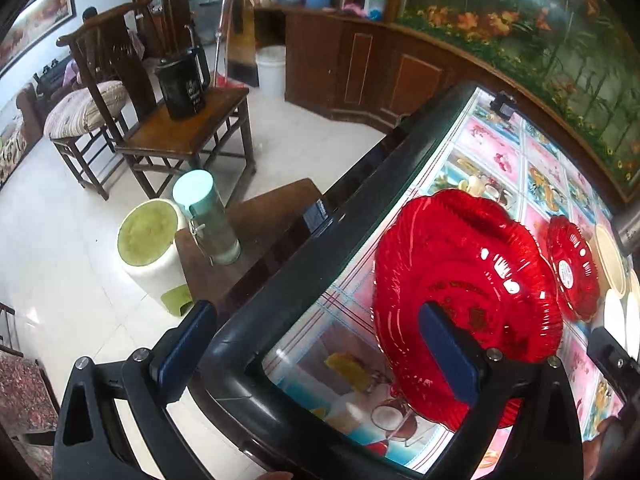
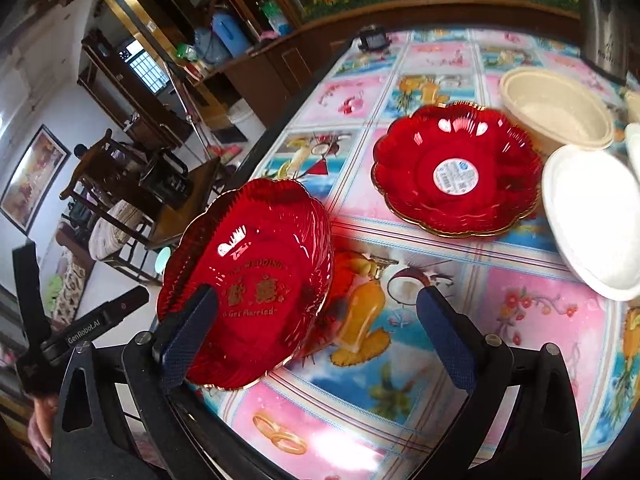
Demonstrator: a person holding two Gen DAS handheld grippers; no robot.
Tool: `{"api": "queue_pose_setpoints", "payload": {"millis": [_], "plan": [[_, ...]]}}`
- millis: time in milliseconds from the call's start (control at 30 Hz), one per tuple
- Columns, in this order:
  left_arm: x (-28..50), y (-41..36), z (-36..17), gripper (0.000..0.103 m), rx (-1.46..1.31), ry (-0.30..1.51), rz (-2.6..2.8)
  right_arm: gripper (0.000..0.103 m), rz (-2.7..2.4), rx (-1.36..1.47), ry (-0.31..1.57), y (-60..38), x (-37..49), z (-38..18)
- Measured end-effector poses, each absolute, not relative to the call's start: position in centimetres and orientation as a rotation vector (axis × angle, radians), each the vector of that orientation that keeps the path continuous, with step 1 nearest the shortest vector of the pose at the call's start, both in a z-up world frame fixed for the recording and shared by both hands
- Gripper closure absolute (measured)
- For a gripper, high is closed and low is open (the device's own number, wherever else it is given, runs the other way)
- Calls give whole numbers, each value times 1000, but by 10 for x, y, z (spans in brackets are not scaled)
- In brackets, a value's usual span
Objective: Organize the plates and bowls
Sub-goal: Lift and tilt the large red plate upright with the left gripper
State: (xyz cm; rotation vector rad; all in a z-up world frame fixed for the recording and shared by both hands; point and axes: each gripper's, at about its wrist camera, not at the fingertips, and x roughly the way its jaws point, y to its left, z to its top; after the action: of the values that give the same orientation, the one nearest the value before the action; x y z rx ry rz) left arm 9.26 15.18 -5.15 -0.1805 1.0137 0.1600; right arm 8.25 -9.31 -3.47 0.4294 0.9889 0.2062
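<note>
A red scalloped plate with gold lettering (image 2: pixel 256 280) is tilted up at the table's near-left corner; it also shows in the left wrist view (image 1: pixel 468 288). My left gripper (image 1: pixel 320 356) is open, its right finger (image 1: pixel 448 352) in front of this plate, its left finger off the table's edge. My right gripper (image 2: pixel 316 336) is open, its left finger (image 2: pixel 184 336) against the tilted plate's near rim. A second red plate with a white sticker (image 2: pixel 456 172) lies flat on the table. A beige bowl (image 2: pixel 560 108) and a white plate (image 2: pixel 592 216) sit at the right.
The table (image 2: pixel 520 340) has a colourful pictured cloth and a dark rim. Left of it on the floor stand a white bin (image 1: pixel 150 248), a low stool with a bottle (image 1: pixel 208 216), and wooden chairs (image 1: pixel 180 120). A small black device (image 2: pixel 374 40) sits at the far edge.
</note>
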Motion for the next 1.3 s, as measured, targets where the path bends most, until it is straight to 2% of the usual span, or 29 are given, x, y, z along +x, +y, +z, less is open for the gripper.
{"api": "queue_pose_setpoints", "payload": {"millis": [733, 967, 1000, 1100, 1167, 1300], "plan": [[117, 149, -72, 2, -276, 1168, 113, 6, 209, 544, 1131, -94, 122, -72], [113, 143, -69, 3, -336, 1157, 78, 7, 213, 577, 1143, -90, 120, -76], [112, 142, -69, 4, -329, 1149, 76, 10, 212, 579, 1143, -89, 119, -76], [112, 138, -71, 14, -304, 1151, 66, 12, 225, 582, 1155, -87, 120, -78], [113, 138, -73, 27, -304, 1154, 59, 18, 225, 586, 1163, -85, 120, -78], [114, 136, -80, 35, -299, 1159, 50, 24, 217, 583, 1178, -83, 123, -82]]}}
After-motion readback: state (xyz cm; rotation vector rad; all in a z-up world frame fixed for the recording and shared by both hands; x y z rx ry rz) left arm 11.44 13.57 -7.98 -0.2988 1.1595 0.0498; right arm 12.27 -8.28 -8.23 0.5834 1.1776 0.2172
